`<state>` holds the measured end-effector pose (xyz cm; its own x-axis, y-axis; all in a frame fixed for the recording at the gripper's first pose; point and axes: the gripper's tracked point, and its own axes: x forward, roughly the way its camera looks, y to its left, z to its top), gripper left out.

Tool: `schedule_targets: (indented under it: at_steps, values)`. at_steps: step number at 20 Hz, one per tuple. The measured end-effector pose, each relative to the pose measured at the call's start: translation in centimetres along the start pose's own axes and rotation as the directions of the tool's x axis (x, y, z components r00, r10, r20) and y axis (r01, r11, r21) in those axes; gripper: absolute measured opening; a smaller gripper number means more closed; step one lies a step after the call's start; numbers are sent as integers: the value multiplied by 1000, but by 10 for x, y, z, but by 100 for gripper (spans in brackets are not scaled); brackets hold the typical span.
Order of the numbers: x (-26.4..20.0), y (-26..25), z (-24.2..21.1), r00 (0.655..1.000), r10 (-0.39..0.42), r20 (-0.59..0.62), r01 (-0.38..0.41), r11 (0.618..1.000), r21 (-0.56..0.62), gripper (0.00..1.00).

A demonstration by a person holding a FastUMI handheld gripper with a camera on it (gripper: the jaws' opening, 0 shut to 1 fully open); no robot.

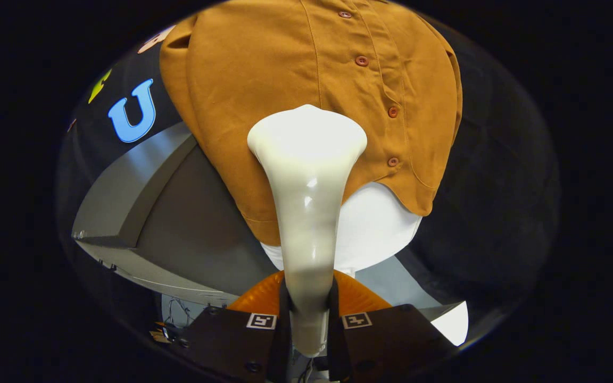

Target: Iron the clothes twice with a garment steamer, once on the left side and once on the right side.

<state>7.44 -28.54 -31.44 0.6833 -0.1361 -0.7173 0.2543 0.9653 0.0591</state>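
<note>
A cream-white garment steamer (306, 202) stands up between my fingers, its neck pinched at the bottom and its wide flared head reaching forward. My gripper (309, 314) is shut on the steamer's handle, both fingers pressing its sides. Beyond the head hangs a mustard-brown button shirt (296, 69) on a white form (375, 229). The steamer head sits against the shirt's lower part, left of the button row (391, 111). The steam face itself is turned away from me and hidden.
A grey table or board (179, 213) slopes away to the left below the shirt. The black booth cloth (498, 186) hangs behind and to the right. Cables and small parts (179, 314) lie under the table edge.
</note>
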Motion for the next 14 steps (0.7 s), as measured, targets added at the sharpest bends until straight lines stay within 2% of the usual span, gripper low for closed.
schedule_targets:
  at_steps: [4,7,14]
  values:
    - [-34,-12,41,994,-15,111,12,1000,27,30]
    - [-60,-26,82,977,-32,212,25,999,37,29]
    - [-106,-80,183,897,-115,428,88,993,83,29]
